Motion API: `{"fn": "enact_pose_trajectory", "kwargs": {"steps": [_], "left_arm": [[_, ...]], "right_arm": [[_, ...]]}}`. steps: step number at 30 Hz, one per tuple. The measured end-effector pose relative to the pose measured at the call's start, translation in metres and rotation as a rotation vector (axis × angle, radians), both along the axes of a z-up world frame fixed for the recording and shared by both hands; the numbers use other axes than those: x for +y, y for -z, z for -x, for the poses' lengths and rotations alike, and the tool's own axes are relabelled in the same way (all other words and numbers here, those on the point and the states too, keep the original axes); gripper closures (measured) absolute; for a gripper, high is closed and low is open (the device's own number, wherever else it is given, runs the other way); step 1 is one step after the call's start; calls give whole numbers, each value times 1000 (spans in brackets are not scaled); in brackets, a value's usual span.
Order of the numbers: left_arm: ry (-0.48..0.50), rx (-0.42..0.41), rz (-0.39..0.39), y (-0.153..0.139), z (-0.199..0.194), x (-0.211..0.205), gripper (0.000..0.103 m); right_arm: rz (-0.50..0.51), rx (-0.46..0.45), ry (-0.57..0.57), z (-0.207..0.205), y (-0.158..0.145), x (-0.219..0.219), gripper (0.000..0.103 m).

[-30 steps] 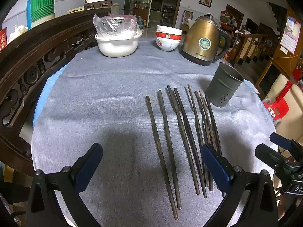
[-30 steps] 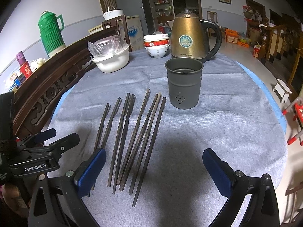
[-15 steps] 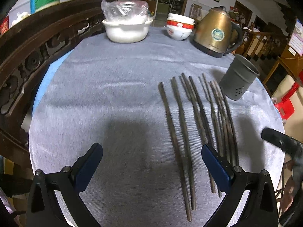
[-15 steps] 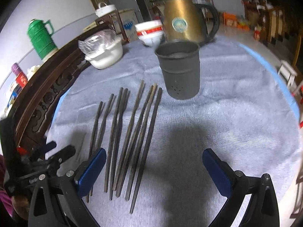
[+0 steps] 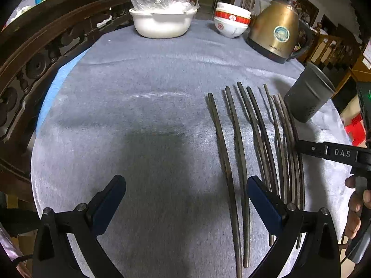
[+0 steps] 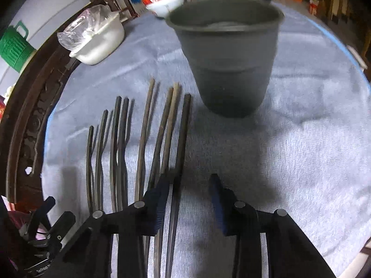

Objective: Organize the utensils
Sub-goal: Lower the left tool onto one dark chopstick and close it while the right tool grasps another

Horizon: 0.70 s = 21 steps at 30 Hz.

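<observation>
The chopsticks (image 5: 234,162) lie side by side on the grey-clothed counter (image 5: 139,115), just left of the dark cup (image 6: 226,53). The left gripper (image 5: 185,199) hangs above the cloth, jaws wide apart and empty. The right gripper (image 6: 189,192) sits low over the rightmost chopsticks, jaws part open around one

Dark, slender chopsticks (image 5: 234,153) lie flat on the grey cloth in a loose row, roughly parallel, their far tips pointing toward a dark grey cup (image 5: 307,95). Those nearest the cup are bunched and overlap; the two farthest from it lie apart. The cup (image 6: 226,58) stands upright just beyond the row's end, tapered, with small holes low on its wall.
</observation>
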<state>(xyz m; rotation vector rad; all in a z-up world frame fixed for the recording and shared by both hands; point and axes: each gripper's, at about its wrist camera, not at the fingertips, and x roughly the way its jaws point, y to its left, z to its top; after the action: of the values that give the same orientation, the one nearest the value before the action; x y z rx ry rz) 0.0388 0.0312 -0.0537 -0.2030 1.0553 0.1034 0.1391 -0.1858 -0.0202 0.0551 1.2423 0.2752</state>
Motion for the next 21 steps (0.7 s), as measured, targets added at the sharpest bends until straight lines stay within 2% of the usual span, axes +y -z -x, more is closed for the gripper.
{"fn": "enact_pose_trajectory", "kwargs": {"steps": [4, 6, 11, 13, 15, 16, 17, 21], "left_arm": [[-4, 65, 7, 5, -18, -3, 6], [-8, 102, 9, 7, -28, -4, 16], [-19, 183, 12, 15, -50, -6, 33], [-9, 194, -39, 14, -56, -12, 47], [20, 201, -79, 12, -60, -19, 84], [42, 211, -78, 11, -61, -21, 92], [61, 225, -73, 11, -62, -22, 96], [95, 247, -62, 11, -50, -12, 97]], "right_arm": [[46, 9, -46, 0, 0, 4, 80], [65, 8, -71, 0, 0, 5, 84], [71, 4, -114, 3, 2, 3, 87], [77, 3, -130, 3, 2, 2, 87], [81, 1, -146, 4, 1, 4, 87], [86, -1, -165, 4, 2, 5, 87], [90, 1, -177, 3, 1, 6, 87], [127, 21, -248, 11, 1, 8, 89]]}}
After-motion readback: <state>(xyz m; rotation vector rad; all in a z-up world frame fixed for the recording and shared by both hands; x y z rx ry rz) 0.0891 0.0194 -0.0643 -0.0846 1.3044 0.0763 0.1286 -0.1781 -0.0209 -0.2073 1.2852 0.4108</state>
